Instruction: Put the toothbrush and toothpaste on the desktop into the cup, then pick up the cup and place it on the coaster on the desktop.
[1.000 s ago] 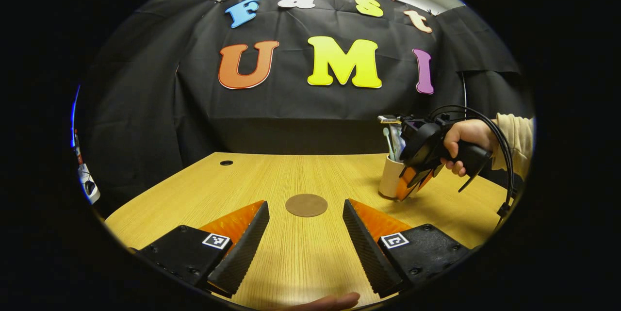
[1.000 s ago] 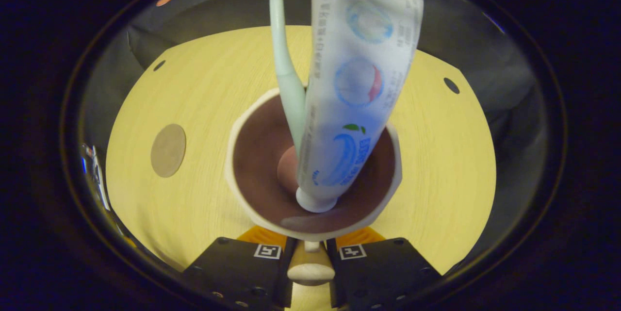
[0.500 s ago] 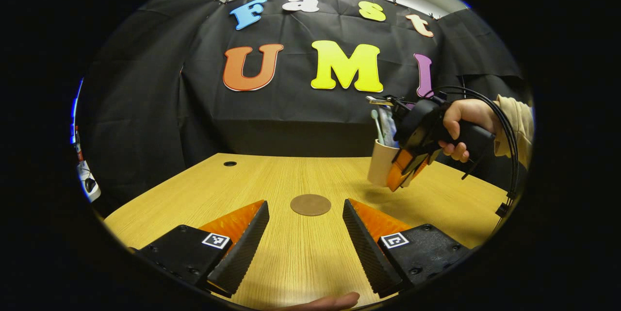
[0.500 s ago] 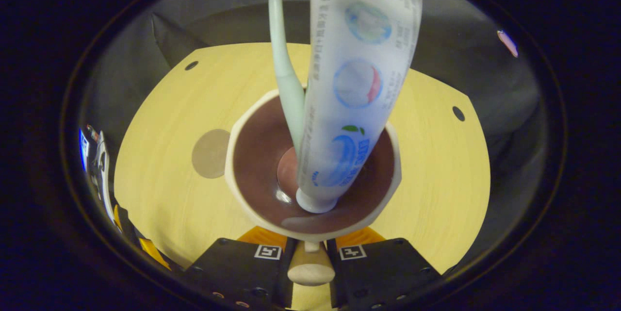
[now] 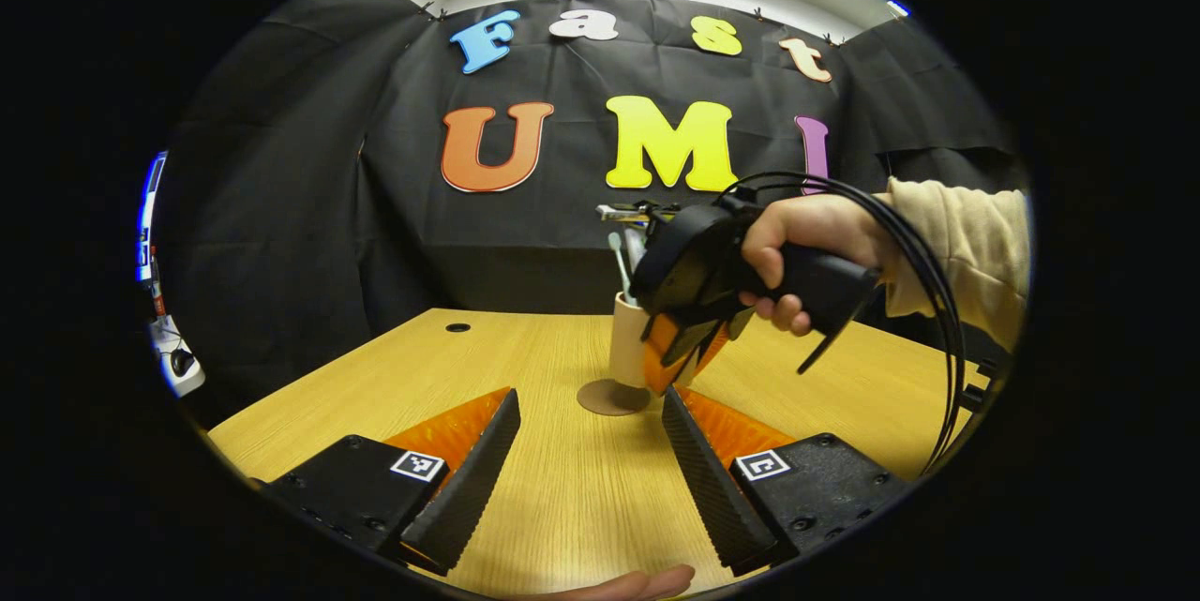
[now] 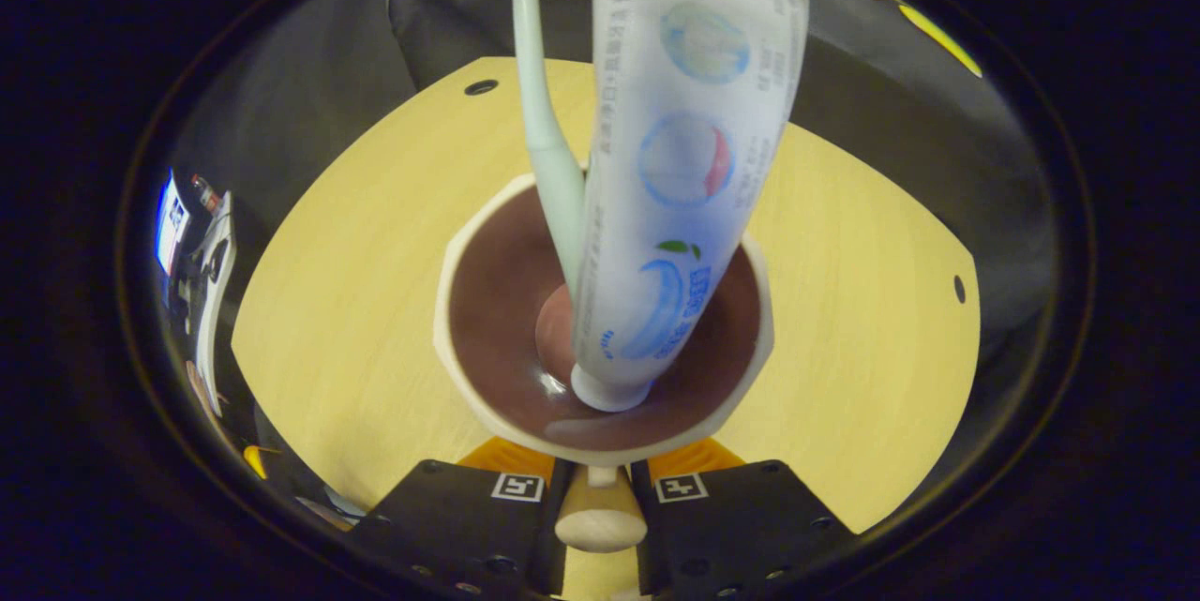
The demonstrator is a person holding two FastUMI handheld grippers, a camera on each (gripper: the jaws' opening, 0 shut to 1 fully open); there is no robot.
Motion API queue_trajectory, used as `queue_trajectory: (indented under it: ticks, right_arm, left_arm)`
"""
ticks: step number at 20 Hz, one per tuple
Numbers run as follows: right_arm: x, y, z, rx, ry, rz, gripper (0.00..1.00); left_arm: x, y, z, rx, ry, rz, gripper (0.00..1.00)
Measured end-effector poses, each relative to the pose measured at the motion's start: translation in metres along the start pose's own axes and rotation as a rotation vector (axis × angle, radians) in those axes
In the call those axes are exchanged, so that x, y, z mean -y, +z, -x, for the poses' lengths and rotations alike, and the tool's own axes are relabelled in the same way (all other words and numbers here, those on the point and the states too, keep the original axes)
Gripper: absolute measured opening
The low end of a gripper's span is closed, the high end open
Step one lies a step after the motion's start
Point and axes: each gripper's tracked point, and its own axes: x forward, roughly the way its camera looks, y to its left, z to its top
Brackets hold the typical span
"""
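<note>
cup (image 5: 630, 338) is riding in our right gripper (image 5: 684, 359), right over the coaster (image 5: 611, 397) in the left gripper view, and we are judging it to be either just touching down or hanging a hair above; we cannot tell which. in the right gripper view we are looking straight down into the cup (image 6: 600, 338), with the toothbrush (image 6: 544, 113) and the toothpaste (image 6: 689, 142) both standing inside it, and our right gripper (image 6: 600, 503) is pinching a knob-like handle at the near rim, jaws closed tight on it. our left gripper (image 5: 591, 470) is waiting low over the desktop (image 5: 562, 507) with its jaws spread wide, holding nothing.

what could go wrong: we are gripping only by the handle, so the cup may tilt on release and land half off the coaster. the tall tube is leaning against the rim and could tip the cup if we are letting go while it is still off level or above the disc.

hard to make out: the cup's base is hiding most of the coaster, so centring is a guess. the hand (image 5: 797, 245) and the gripper body are covering the cup's right side.
</note>
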Motion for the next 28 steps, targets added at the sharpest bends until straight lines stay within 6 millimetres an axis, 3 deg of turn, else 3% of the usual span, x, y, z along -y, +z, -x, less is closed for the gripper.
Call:
queue_trajectory:
  ticks: [7,11,13,14,15,16,18,20,21,22,25,28]
  right_arm:
    - [0.000,0.003,-0.008,-0.059,-0.035,0.003,0.27]
    - [-0.003,0.020,-0.003,-0.077,-0.039,-0.012,0.27]
    - [0.004,0.023,-0.001,-0.069,-0.039,0.009,0.28]
    - [0.003,0.016,-0.003,-0.069,-0.047,0.018,0.30]
    - [0.000,0.016,-0.002,-0.065,-0.036,0.015,0.36]
    - [-0.004,0.012,-0.002,-0.063,-0.026,0.015,0.60]
    - [-0.007,0.007,0.000,-0.047,0.002,0.017,0.72]
    - [-0.012,0.007,0.005,-0.007,0.006,0.015,0.78]
    - [-0.012,0.006,0.010,0.018,0.015,0.018,0.84]
    - [-0.013,0.006,0.019,0.037,0.030,0.013,0.99]
    - [-0.017,0.004,0.051,0.131,0.099,-0.037,0.98]
    - [0.009,0.001,0.104,0.299,0.041,-0.002,0.98]
  left_arm:
    - [-0.008,-0.003,0.012,0.002,-0.006,0.019,0.97]
    - [-0.006,-0.008,0.012,-0.007,-0.009,0.030,0.97]
    - [-0.004,-0.010,0.011,-0.019,-0.013,0.035,0.97]
    - [-0.003,-0.011,0.011,-0.024,-0.010,0.034,0.97]
    - [-0.003,-0.013,0.012,-0.029,-0.006,0.028,0.97]
    - [-0.003,-0.016,0.012,-0.035,-0.002,0.020,0.97]
    - [-0.001,-0.020,0.012,-0.049,0.004,0.006,0.97]
    - [0.003,-0.023,0.014,-0.056,0.005,-0.006,0.97]
    - [0.005,-0.023,0.015,-0.058,0.003,-0.011,0.97]
    - [0.008,-0.022,0.016,-0.058,0.004,-0.016,0.97]
    - [0.013,-0.018,0.017,-0.053,0.013,-0.022,0.97]
    - [0.019,-0.010,0.021,-0.037,0.017,-0.023,0.97]
